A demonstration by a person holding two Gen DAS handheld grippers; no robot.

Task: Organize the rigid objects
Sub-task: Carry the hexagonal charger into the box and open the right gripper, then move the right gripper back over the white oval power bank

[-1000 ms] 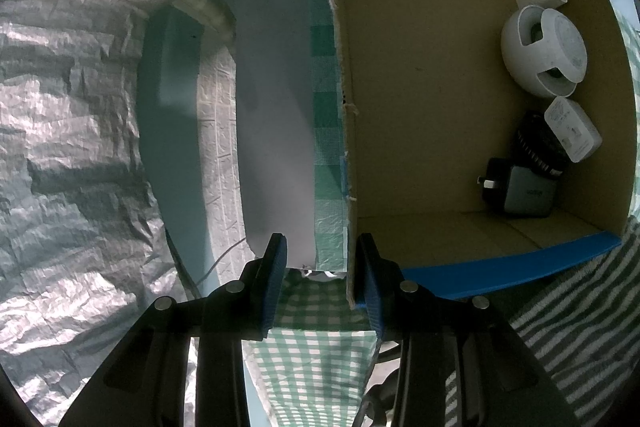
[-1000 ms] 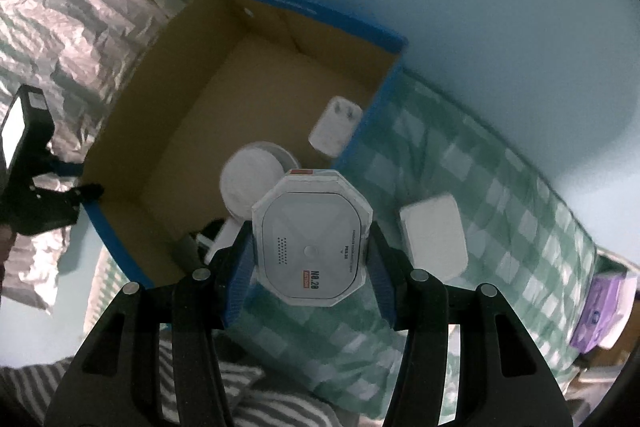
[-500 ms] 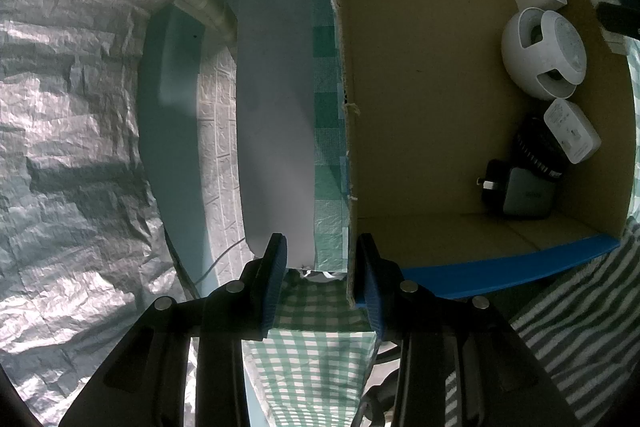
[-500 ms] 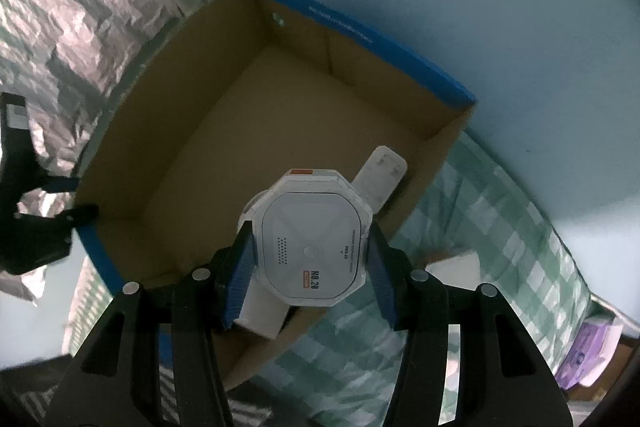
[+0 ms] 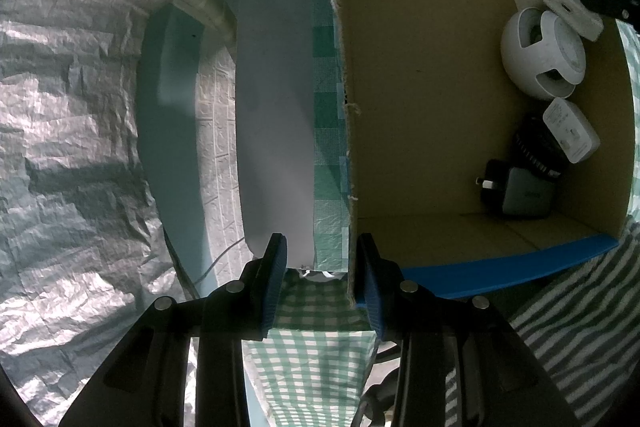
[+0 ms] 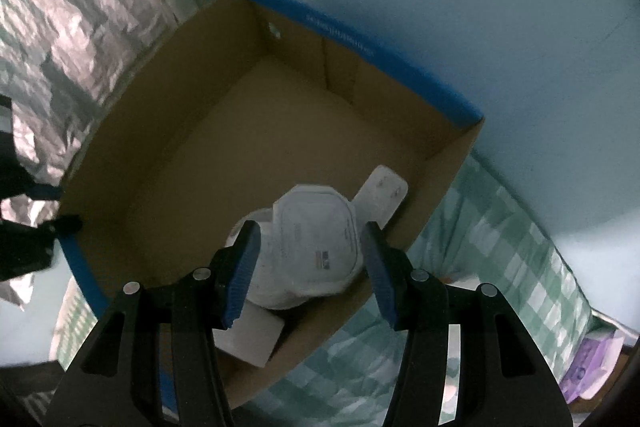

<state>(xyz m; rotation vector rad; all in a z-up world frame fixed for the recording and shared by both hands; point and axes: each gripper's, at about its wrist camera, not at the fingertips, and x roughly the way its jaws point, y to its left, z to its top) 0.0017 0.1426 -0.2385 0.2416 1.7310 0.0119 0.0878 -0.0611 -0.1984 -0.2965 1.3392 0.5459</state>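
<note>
Left gripper [image 5: 320,269] fingers straddle the brown cardboard box [image 5: 350,107] wall, apparently gripping it. Right gripper [image 6: 306,259] fingers spread wide, white octagonal device [image 6: 316,231] loose between them, resting on white round gadget [image 6: 276,291] inside box; label print unreadable. Dark grey charger [image 5: 520,189] in the box corner beyond.

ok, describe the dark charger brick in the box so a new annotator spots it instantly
Left wrist view: inside the cardboard box, along the wall lined with gadgets, go to the corner nearest the blue-edged rim. The charger brick lies there, the only dark grey block, prongs showing; its neighbours are white or ribbed black.
</note>
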